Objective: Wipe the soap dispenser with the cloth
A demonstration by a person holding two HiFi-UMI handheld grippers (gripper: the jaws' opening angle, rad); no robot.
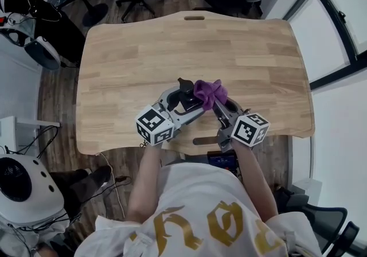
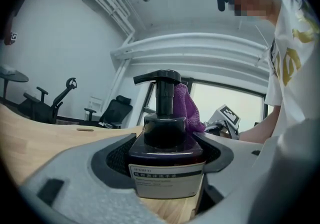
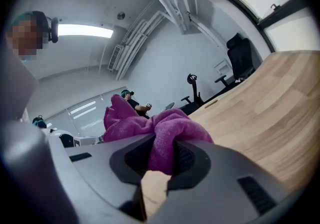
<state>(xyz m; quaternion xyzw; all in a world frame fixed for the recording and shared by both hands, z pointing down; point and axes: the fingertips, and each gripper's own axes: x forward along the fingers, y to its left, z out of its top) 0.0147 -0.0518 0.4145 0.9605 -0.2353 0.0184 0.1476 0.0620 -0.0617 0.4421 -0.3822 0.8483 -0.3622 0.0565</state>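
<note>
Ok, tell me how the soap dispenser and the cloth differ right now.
The soap dispenser is dark, rigid and upright; the cloth is purple, soft and bunched. The dispenser sits in the left tool, the cloth in the right tool. The dispenser bears a label; the cloth is plain. Both are gripped, close together.

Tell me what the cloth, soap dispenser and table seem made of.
Cloth: purple, fuzzy pile, likely microfibre or terry.
Soap dispenser: dark glossy body with highlights, probably plastic; possibly glass.
Table: pale matte wood, visible grain and plank joints.

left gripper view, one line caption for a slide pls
Left gripper clamps the dark soap dispenser, purple cloth bunched just behind its pump.
</note>
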